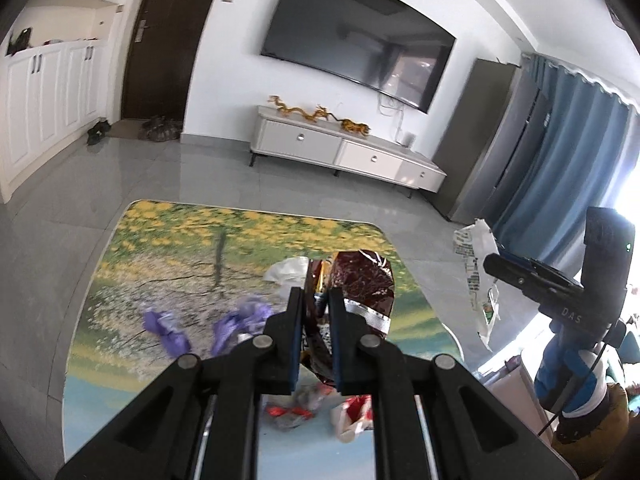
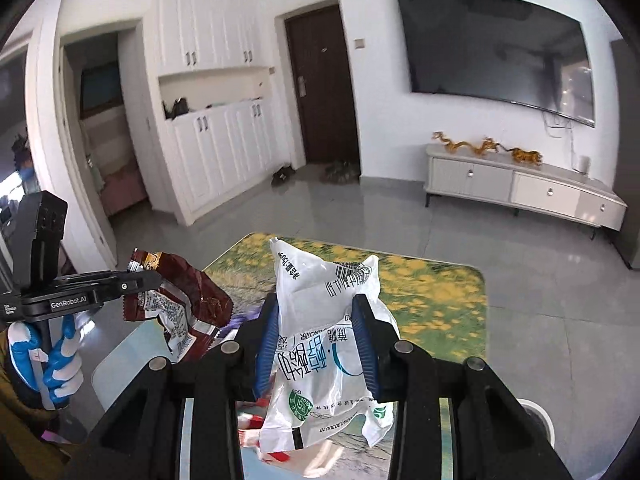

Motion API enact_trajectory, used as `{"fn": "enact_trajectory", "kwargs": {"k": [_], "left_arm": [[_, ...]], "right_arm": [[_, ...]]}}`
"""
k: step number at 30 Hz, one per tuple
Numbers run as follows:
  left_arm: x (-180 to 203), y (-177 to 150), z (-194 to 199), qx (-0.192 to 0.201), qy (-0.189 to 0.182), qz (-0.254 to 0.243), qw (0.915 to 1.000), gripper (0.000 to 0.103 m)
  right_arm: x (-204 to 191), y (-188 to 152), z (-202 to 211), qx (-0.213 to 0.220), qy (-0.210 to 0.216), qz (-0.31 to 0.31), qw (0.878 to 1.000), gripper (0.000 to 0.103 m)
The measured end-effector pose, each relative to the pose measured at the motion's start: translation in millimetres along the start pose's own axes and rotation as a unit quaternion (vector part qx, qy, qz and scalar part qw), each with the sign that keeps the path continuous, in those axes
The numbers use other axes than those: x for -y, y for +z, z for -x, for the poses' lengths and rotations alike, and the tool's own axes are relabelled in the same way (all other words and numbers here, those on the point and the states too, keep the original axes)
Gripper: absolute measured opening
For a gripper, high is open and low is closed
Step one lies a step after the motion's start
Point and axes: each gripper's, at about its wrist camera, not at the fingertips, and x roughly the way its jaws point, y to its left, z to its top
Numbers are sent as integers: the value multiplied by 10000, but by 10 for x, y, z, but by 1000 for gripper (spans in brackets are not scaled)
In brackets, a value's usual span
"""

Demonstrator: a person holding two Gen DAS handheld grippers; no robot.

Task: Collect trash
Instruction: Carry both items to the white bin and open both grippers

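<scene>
Both wrappers were in hand, lifted clear of the desk (image 1: 120,360).
The left gripper (image 1: 316,336) was clamped on a crinkled dark-red foil snack bag (image 1: 360,284), the right gripper (image 2: 316,344) on a white printed plastic pouch (image 2: 316,320); a bin seemed the next need.

bright daylight pours in from the window beside the blue curtain (image 1: 560,148), blown out white at the left view's right edge. the tv (image 2: 496,48) and floor tiles (image 2: 380,208) carry soft glare. fisheye bending curves walls, corners go black, and the trash on the table (image 1: 120,300) is blurred.

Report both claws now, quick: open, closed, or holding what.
Left claw: closed on the crinkled dark red foil snack wrapper.
Right claw: closed on the white plastic bag with printed text.
</scene>
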Motion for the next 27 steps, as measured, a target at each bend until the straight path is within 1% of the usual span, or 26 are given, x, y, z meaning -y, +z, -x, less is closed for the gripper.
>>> {"fn": "enact_trajectory", "kwargs": {"k": [3,7,12,16,19,24,27], "left_arm": [[210,56,-128,-129,-134,-122,9998,11],[609,149,-432,-369,-333,-371,9981,11],[1272,220,-965,-723,-605,-829,9921,11],[1817,188,-1443,-1035,-834,-1111,9849,11],[2187,122,-1827,-1244,-889,-1252,9803,11],[2660,-7,-2456,-1594,-959,-1358,9731,12],[2870,-112,-2802,-1766,-923,-1359,9705,12]], "right_arm": [[251,-71,144,117,-156,-179,9996,34],[641,-238,336,262,-431,-527,9973,34],[1248,-543,557,308,-924,-1103,9891,34],[1663,-767,699,222,-1353,-1402,9806,34],[1979,-923,769,161,-1599,-1642,9733,34],[2422,-1158,745,36,-1827,-2007,9625,36],[2597,-1287,699,-54,-1890,-2144,9583,37]]}}
